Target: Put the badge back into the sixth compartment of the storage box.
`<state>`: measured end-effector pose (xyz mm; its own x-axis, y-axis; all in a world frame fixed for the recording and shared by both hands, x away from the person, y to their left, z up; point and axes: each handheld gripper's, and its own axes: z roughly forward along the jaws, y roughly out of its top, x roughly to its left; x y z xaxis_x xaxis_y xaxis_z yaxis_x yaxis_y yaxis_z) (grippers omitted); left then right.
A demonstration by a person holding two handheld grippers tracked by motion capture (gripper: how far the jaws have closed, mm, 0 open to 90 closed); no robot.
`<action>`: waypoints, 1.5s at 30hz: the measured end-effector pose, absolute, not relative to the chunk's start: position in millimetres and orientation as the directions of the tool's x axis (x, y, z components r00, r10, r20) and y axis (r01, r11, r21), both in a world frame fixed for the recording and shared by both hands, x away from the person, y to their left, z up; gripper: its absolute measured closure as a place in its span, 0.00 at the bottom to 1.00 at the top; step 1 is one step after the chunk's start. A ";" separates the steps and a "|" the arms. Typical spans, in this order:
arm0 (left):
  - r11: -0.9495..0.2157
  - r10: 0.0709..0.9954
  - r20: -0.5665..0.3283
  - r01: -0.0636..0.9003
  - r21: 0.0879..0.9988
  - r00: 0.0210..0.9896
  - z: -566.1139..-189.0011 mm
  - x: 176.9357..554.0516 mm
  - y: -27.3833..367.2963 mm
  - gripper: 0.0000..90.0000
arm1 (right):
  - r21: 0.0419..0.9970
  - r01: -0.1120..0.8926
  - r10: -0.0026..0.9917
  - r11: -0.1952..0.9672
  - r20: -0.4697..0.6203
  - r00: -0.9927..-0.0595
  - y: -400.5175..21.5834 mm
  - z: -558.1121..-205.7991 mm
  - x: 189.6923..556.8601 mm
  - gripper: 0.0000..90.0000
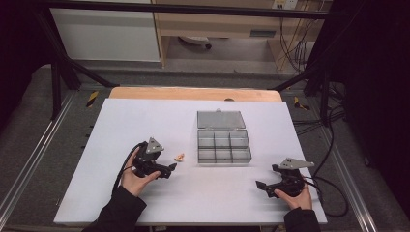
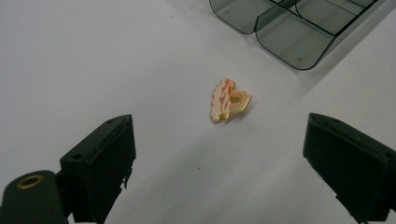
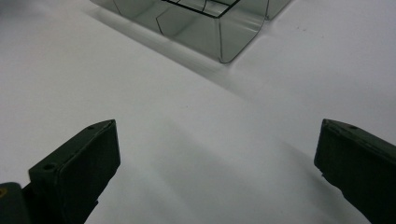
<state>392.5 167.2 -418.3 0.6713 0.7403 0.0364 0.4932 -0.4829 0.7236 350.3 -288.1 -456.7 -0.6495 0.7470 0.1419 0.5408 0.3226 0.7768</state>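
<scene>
A small orange and pink hair clip (image 1: 180, 157) (image 2: 229, 100) lies on the white table between my left gripper and a clear compartment box (image 1: 224, 145). My left gripper (image 1: 170, 170) (image 2: 219, 163) points at the clip from just short of it, jaws wide open, nothing held. The box has its lid folded back and several compartments; its corner (image 2: 299, 37) shows ahead of the clip. At the front right my right gripper (image 1: 261, 186) (image 3: 217, 172) is open over bare table, with the box corner (image 3: 219, 37) ahead of it.
The white table top (image 1: 145, 121) ends at a wooden edge (image 1: 193, 93) at the back. Black frame bars (image 1: 63, 72) and cables (image 1: 333, 183) run along the sides. Open table lies between the two grippers.
</scene>
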 end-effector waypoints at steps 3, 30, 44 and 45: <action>-0.485 0.740 0.038 0.493 0.723 0.672 -418.3 394.5 162.8 0.10 | 0.777 0.540 0.747 0.323 0.141 -0.650 -288.4 -456.5 350.2 0.01; -0.536 0.724 0.071 0.495 0.684 0.686 -433.8 414.5 134.6 0.24 | 0.772 0.543 0.746 0.329 0.140 -0.651 -287.5 -457.4 350.5 0.01; -0.552 0.710 0.092 0.470 0.688 0.699 -439.5 414.2 130.0 0.50 | 0.772 0.545 0.746 0.328 0.143 -0.651 -287.4 -457.3 350.3 0.01; -0.553 0.709 0.095 0.468 0.690 0.699 -439.5 414.0 129.6 0.52 | 0.773 0.542 0.745 0.330 0.140 -0.652 -287.5 -457.3 350.5 0.01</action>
